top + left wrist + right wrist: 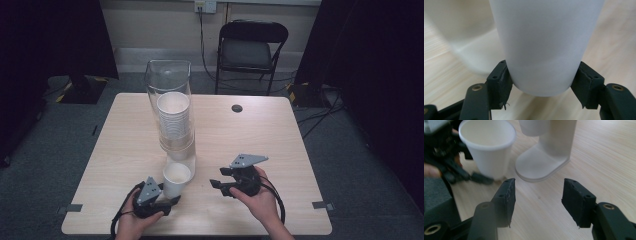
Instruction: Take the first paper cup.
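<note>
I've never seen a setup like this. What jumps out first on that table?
A tall clear cup dispenser stands mid-table with a stack of paper cups inside. Just in front of it, one white paper cup sits between the jaws of the left hand-held gripper, which close on its lower sides. The right hand-held gripper is nearby, jaws open.

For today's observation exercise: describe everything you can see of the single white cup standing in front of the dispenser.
The cup is plain white, paper by its look, tapering to a narrower base. It stands upright and empty, mouth up, on the table just before the dispenser foot. The left tool clamps its lower wall from both sides.
</note>
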The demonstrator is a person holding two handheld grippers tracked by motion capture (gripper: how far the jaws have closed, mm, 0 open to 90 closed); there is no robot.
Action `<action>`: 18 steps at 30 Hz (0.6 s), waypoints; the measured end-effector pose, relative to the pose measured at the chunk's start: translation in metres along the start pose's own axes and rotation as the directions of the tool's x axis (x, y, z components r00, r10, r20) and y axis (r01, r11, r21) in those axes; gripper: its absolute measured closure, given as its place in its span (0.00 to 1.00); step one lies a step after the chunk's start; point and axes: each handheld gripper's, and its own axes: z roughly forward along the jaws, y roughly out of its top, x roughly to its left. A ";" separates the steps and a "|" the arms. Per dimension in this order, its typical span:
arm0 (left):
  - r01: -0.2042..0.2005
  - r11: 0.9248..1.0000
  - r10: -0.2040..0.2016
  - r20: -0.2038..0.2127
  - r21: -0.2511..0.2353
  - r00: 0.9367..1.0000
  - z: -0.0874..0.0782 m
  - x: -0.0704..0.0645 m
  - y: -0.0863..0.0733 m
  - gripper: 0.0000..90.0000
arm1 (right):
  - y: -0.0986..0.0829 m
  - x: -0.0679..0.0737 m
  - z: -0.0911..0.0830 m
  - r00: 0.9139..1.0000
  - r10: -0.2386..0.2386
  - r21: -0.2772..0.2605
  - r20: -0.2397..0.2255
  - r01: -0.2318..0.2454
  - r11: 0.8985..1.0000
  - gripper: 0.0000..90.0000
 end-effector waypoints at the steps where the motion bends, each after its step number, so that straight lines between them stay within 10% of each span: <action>1: -0.027 1.000 0.027 0.011 0.000 1.000 0.004 -0.004 0.004 0.41 | 0.003 0.000 -0.001 1.000 0.013 -0.006 -0.007 -0.013 1.000 0.51; 12: -0.057 0.998 0.057 0.007 0.001 0.998 0.029 -0.012 0.012 0.41 | 0.013 -0.006 0.012 0.984 0.128 0.090 -0.122 -0.117 0.989 0.71; 18: -0.073 0.997 0.073 -0.007 -0.009 0.997 0.033 -0.012 0.013 0.41 | 0.022 -0.004 0.009 0.976 0.151 0.048 -0.158 -0.146 0.988 0.66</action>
